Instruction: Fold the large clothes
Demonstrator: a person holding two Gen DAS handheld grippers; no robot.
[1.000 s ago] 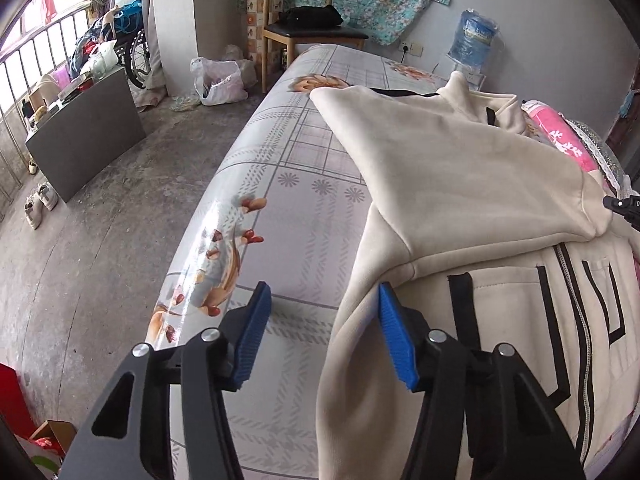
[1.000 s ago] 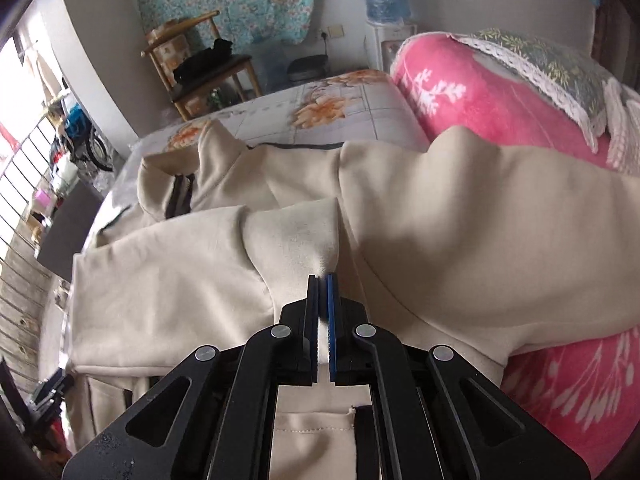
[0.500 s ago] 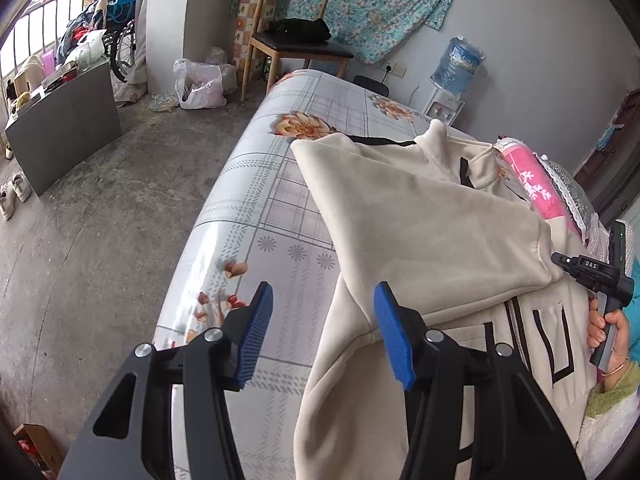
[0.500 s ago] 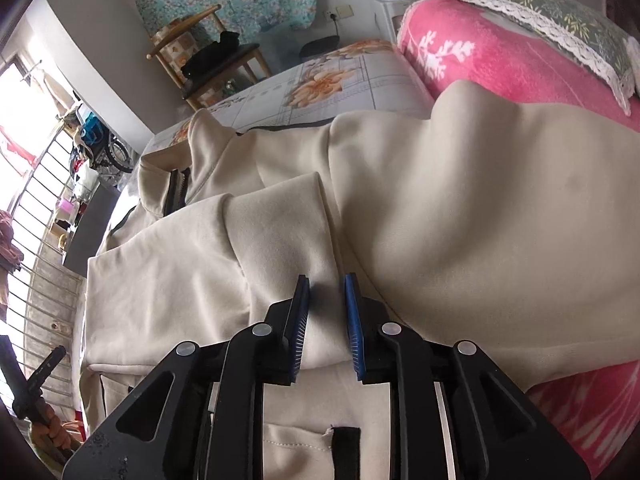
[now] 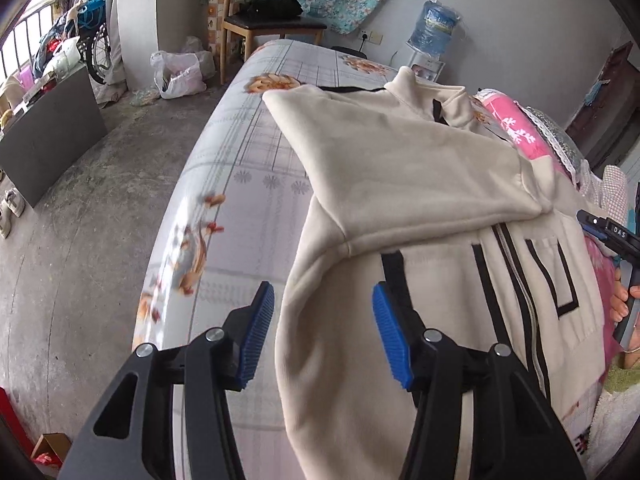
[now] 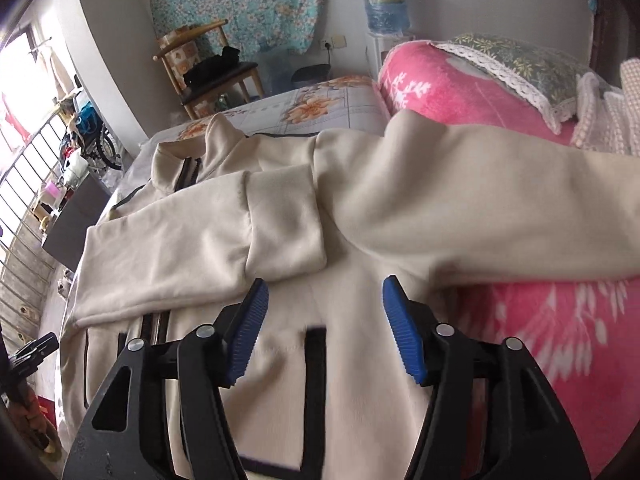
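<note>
A cream zip jacket point(image 5: 420, 176) with black trim lies front up on the flower-print bed sheet point(image 5: 240, 168). One sleeve is folded across its chest, and the cuff point(image 6: 284, 220) rests there free. The other sleeve point(image 6: 480, 208) stretches out over the pink blanket. My left gripper point(image 5: 324, 336) hovers open above the jacket's side edge, pressing on nothing. My right gripper point(image 6: 325, 328) is above the jacket's lower front with its jaws opening and no cloth between them. It also shows at the right edge of the left wrist view as the right gripper point(image 5: 612, 236), held by a hand.
A pink blanket point(image 6: 540, 320) and a lace-edged pillow point(image 6: 516, 60) lie on the right of the bed. The bed's left edge drops to a concrete floor point(image 5: 80, 240). A wooden chair point(image 5: 272, 20), a water bottle point(image 5: 438, 26) and a grey cabinet point(image 5: 44, 132) stand beyond.
The right gripper let go of the sleeve cuff, spread its jaws wide and drew back; the cuff now lies on the chest. The left gripper stayed open and shifted slightly.
</note>
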